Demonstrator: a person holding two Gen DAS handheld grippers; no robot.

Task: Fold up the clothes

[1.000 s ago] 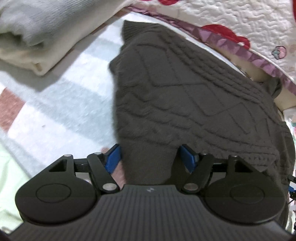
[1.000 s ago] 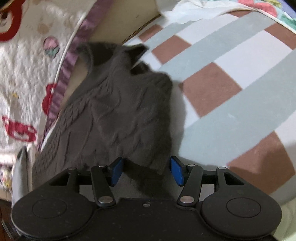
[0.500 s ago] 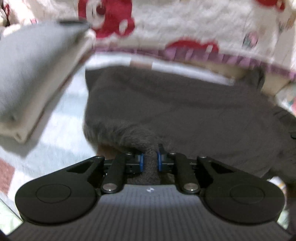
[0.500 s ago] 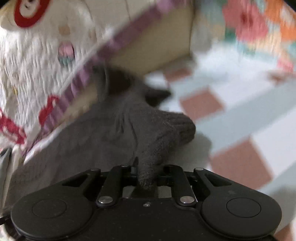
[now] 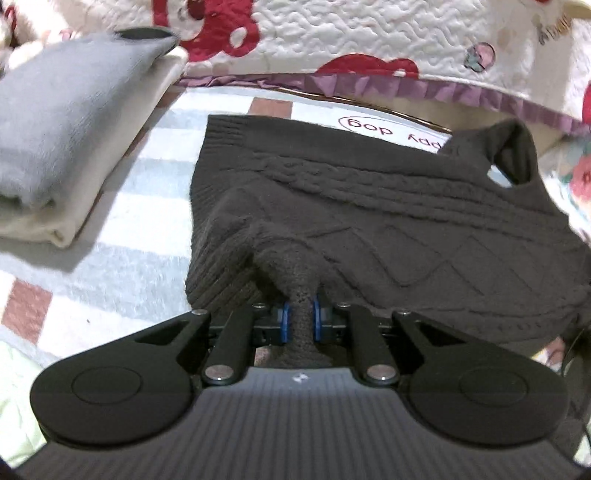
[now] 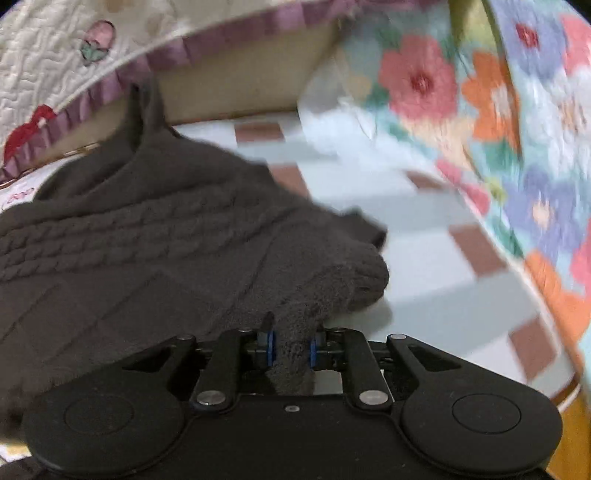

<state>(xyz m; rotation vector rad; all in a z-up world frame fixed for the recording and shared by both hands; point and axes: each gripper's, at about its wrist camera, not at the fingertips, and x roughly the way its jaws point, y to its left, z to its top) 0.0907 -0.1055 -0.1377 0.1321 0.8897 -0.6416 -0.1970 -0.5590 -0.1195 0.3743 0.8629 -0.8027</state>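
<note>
A dark grey cable-knit sweater [image 5: 369,221] lies spread on a striped and checked bed sheet [image 5: 122,236]. My left gripper [image 5: 300,320] is shut on a pinch of the sweater's near edge, close to its ribbed hem, and the knit rises in a peak toward the blue pads. In the right wrist view the same sweater [image 6: 147,240] fills the left half. My right gripper [image 6: 291,347] is shut on a thick bunch of its near edge, beside a rounded lifted corner [image 6: 354,277].
A folded stack, a grey garment [image 5: 62,122] on a cream one [image 5: 62,225], sits at the left. A white quilt [image 5: 369,33] with red figures and a purple frill runs along the back. A flowered blanket [image 6: 517,129] stands at the right.
Both grippers went from open around the sweater's edge to shut on it. Both have since lifted, pulling the knit up into peaks, and both views have rolled and swung.
</note>
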